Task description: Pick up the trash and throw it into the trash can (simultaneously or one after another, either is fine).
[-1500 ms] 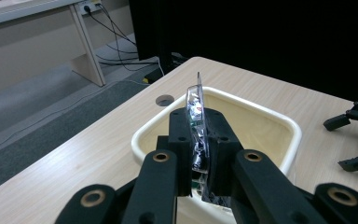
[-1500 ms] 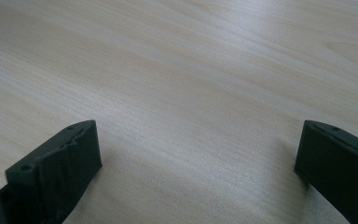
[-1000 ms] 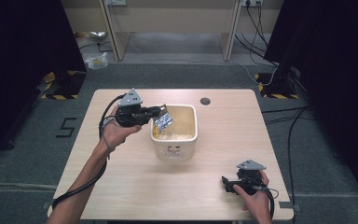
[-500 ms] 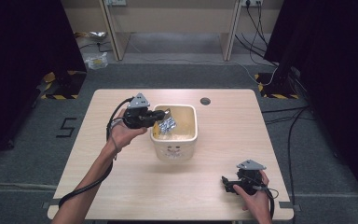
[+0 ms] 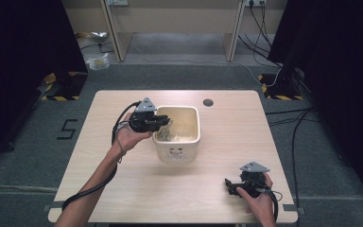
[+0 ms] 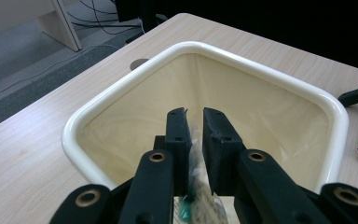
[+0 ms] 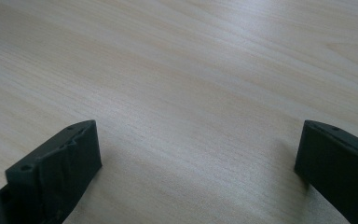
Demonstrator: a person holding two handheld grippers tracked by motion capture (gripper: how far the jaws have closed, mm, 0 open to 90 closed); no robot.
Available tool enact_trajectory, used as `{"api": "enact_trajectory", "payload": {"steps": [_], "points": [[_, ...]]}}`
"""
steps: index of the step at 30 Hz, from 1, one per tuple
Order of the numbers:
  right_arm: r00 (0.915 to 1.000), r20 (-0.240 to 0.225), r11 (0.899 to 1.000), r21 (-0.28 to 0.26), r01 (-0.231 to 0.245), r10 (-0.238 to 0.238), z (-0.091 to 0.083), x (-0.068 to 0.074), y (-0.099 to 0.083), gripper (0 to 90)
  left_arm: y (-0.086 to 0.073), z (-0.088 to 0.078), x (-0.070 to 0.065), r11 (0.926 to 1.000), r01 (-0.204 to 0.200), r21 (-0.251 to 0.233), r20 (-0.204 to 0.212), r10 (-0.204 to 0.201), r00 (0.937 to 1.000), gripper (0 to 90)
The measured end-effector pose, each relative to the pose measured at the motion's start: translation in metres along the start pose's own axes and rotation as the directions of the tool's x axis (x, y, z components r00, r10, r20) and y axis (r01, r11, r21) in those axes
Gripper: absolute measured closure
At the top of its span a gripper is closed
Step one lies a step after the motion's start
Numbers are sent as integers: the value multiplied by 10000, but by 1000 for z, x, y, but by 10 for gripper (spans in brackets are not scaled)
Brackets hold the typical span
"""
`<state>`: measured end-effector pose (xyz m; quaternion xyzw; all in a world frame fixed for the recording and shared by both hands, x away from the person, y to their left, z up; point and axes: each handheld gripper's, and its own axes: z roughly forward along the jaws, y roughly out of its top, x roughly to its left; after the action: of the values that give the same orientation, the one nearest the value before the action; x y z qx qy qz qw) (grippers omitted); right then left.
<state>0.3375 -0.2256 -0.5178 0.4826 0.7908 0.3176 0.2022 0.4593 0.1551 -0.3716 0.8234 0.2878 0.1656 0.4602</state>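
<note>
— Pale wood worktop (image 5: 123, 189) first, then what stands on it: a cream plastic bin (image 5: 177, 153) with a rounded rim, near the middle. What goes in it?

— A small clear plastic packet (image 6: 198, 196), crinkly, with a bit of green print. The left gripper (image 6: 194, 114) holds it over the bin's left edge, tilted down into the opening, its fingers (image 6: 216, 140) clenched on the packet with only a narrow gap between them. They have just eased apart a touch, yet the film sits between the pads.

— How would it handle, do you think?

— Light and soft, I'd judge, and slippery; film like that creases rather than resists. Pinching a flat edge or the sealed seam seems safest, since a grip on the puffed middle could slide off.

— And the other hand?

— The right gripper (image 5: 232, 187) rests at the worktop's near right corner, well apart from the bin, fingers (image 7: 56, 168) spread wide over bare wood, grasping nothing.
</note>
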Motion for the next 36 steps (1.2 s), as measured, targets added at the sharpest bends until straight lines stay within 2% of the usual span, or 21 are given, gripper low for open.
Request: {"api": "enact_trajectory", "payload": {"steps": [5,10,11,12,13,19,20,26,29,32,36], "points": [[10000,0,10000,0,2,-2,0,0,0,2,3,-3,-1,9999,50,-123,33,-49,10000,739],[10000,1,10000,1,0,0,0,0,0,2,4,-8,-3,9998,93,-189,72,-92,9999,626],[10000,0,10000,2,1,-1,0,0,0,2,3,-11,-3,9994,296,-189,166,-292,9994,590],[10000,0,10000,2,1,-1,0,0,0,2,3,-11,-3,9994,296,-189,166,-292,9994,547],[10000,1,10000,-2,-7,7,0,0,0,2,2,-13,-2,9977,638,-244,361,-630,9974,513],[10000,5,10000,-10,-2,2,0,0,0,2,1,-21,-1,9954,917,-276,314,-908,9954,422],[10000,1,10000,0,1,-1,0,0,0,2,1,-23,-1,9938,1073,-276,328,-1064,9938,390],[10000,1,10000,0,2,-2,0,0,0,2,1,-29,-2,9929,1148,-308,387,-1136,9928,331],[10000,6,10000,-12,1,-1,0,0,0,2,-1,-33,-4,9914,1264,-352,555,-1243,9907,259],[10000,0,10000,16,5,-5,0,0,0,2,-1,-36,-5,9900,1355,-381,463,-1337,9899,184],[10000,-1,10000,14,5,-5,0,0,0,1,-3,-45,-5,9860,1553,-601,599,-1517,9866,170]]}}
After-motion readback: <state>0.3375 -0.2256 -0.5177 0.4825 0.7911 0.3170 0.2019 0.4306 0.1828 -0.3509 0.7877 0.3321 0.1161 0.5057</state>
